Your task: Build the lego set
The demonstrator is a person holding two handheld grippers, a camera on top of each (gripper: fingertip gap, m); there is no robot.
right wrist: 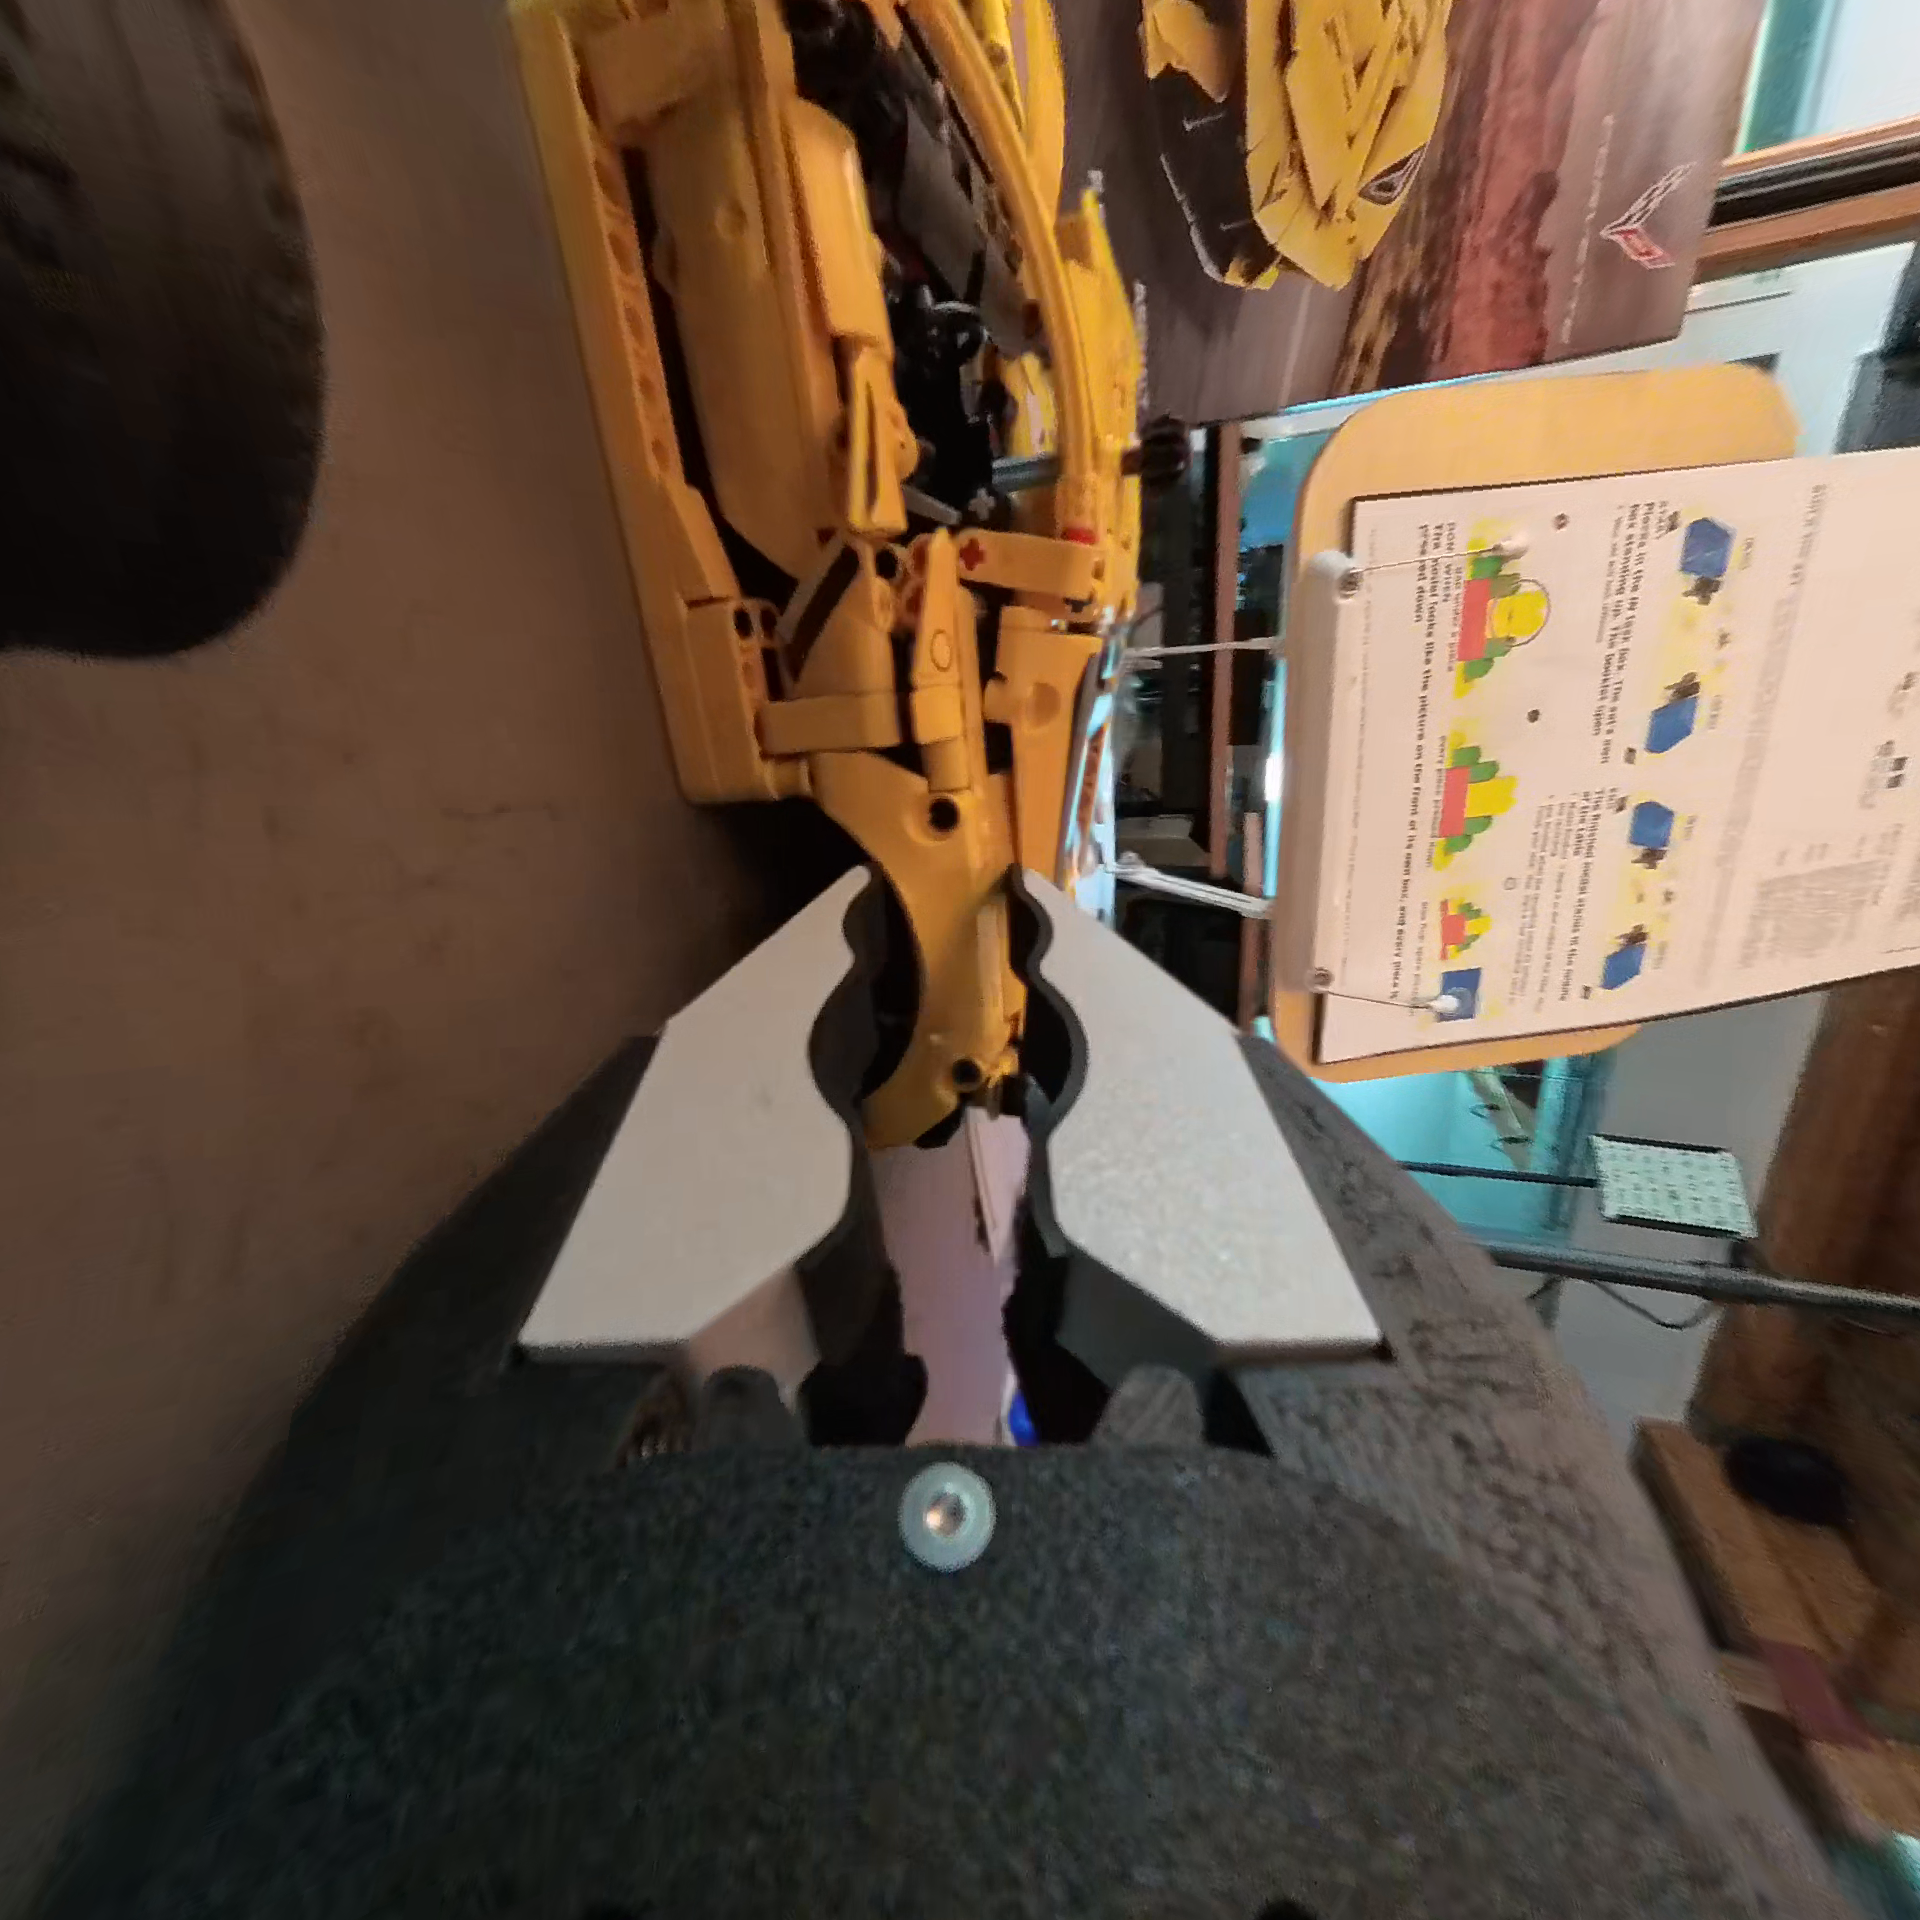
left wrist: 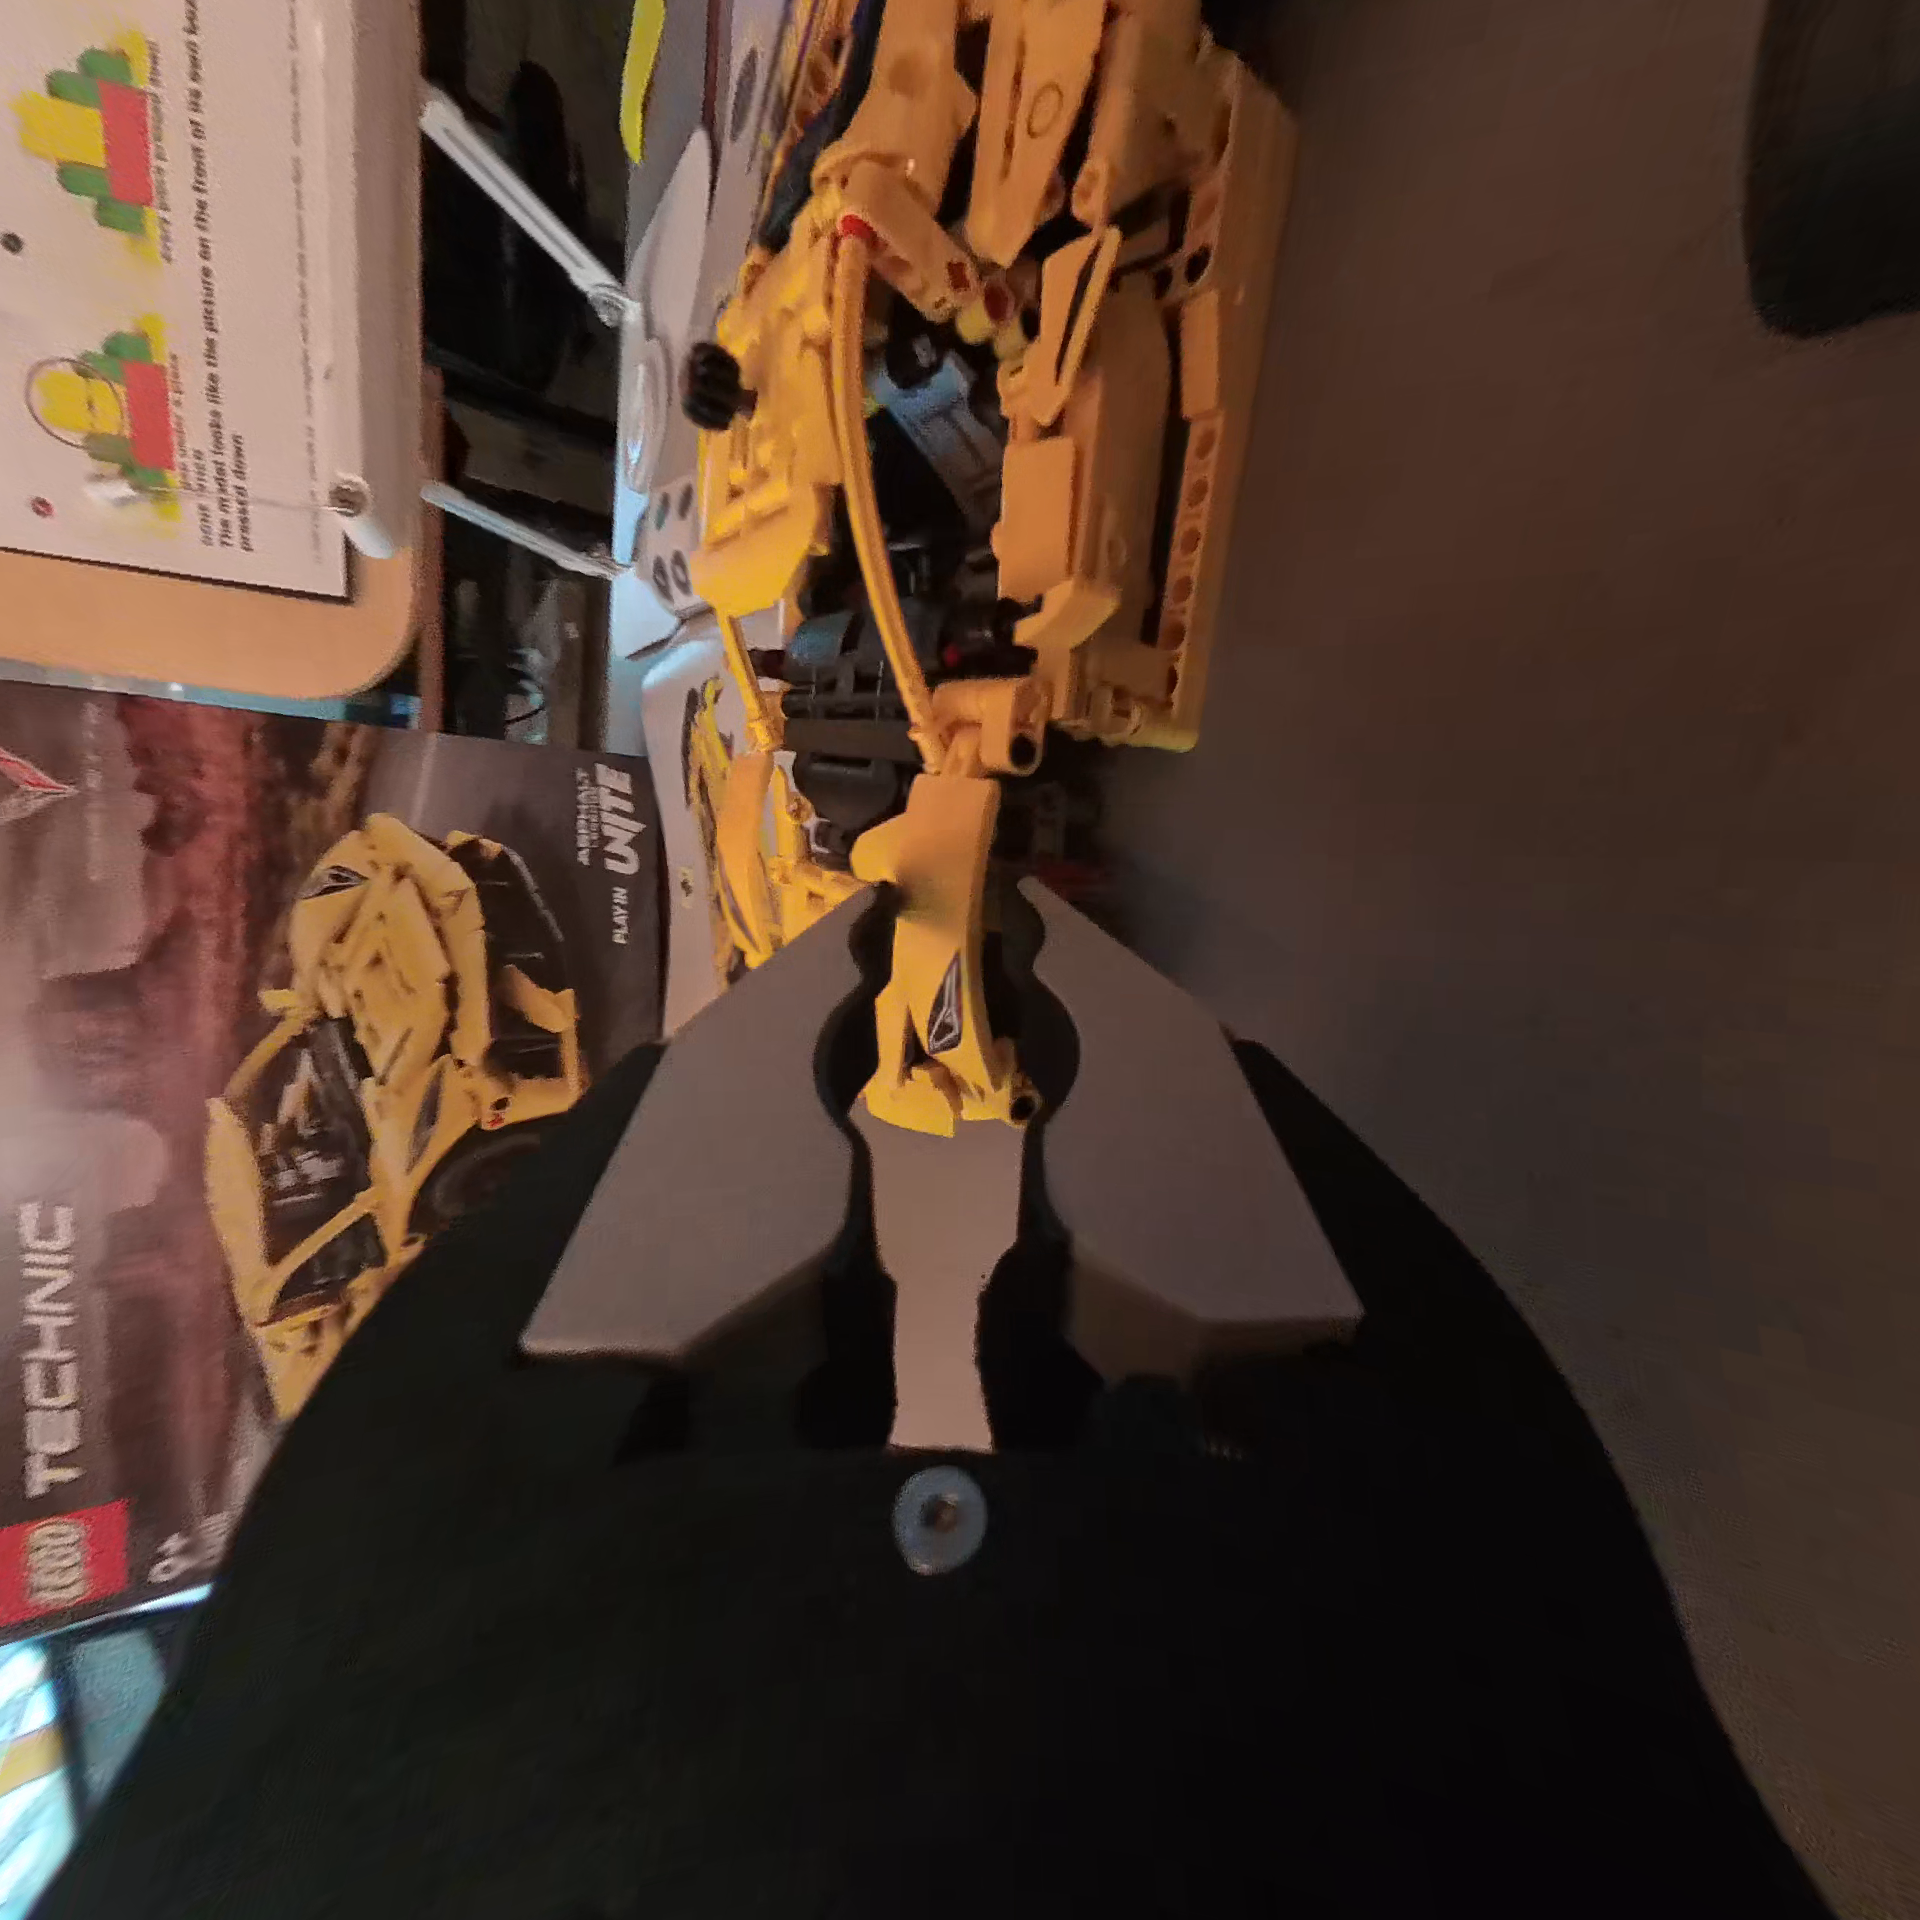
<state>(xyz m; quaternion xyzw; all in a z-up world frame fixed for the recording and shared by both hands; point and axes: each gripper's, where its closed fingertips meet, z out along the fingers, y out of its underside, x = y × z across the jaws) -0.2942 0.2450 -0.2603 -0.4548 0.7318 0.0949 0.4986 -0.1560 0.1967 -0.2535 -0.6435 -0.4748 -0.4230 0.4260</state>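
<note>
Left wrist view: left gripper pinches yellow car toward 12 o'clock; right gripper likewise clamps it.

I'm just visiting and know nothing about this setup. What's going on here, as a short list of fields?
Activity: building a yellow Lego car on a grey table
Left gripper: closed on one end of the car, at a yellow panel with a dark sticker
Right gripper: closed on the car's other end
Car pose: seems held between the two grippers, its long side against the table
Build state: body largely assembled; no wheels visible
Nearby: set box showing the finished car; instruction sheet on a wooden board
</note>
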